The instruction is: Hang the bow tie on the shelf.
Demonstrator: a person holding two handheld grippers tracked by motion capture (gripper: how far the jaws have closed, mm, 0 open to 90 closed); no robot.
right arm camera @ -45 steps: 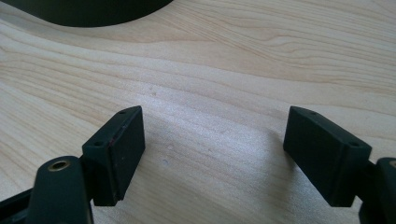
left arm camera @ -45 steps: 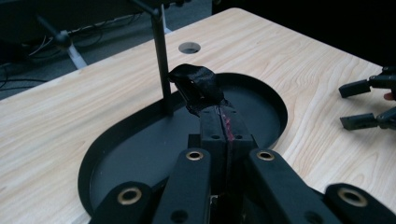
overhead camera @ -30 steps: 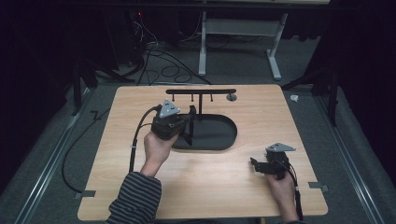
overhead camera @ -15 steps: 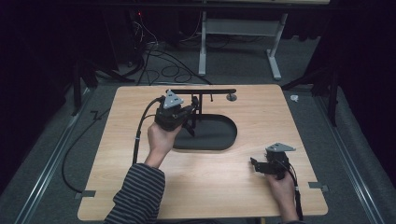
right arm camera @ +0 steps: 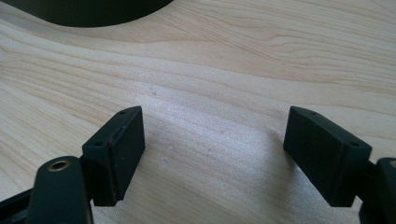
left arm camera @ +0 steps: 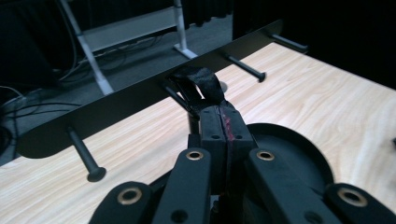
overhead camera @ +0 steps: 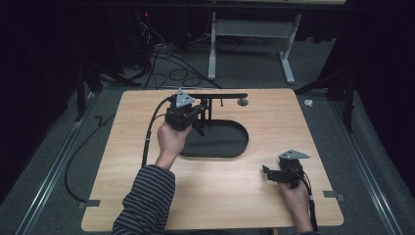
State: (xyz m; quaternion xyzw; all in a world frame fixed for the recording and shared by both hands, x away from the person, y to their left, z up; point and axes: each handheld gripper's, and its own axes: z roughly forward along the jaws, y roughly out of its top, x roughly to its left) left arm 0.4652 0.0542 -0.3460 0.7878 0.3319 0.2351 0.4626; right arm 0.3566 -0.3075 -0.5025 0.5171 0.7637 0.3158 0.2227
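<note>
A black rack stands on an oval black base [overhead camera: 222,142], and its flat crossbar [left arm camera: 116,105] carries several short pegs [left arm camera: 84,156]. My left gripper [left arm camera: 219,116] is shut on a black strap loop [left arm camera: 201,81], which it holds up against the crossbar's middle, by a peg there. I cannot tell whether the loop is over that peg. In the high view the left gripper [overhead camera: 195,116] is raised at the rack's left half. My right gripper [right arm camera: 215,140] rests low over the bare wood with its jaws wide apart and nothing between them; it sits near the table's front right [overhead camera: 269,174].
The wooden table [overhead camera: 303,127] has bare room on both sides of the rack. A small grey disc [overhead camera: 242,102] lies behind the base by the far edge. Cables trail off the table's left side [overhead camera: 147,142], and a desk frame [overhead camera: 249,29] stands on the floor beyond.
My left gripper has moved away from the person and up toward the crossbar, carrying the strap loop. The right gripper has stayed still.
</note>
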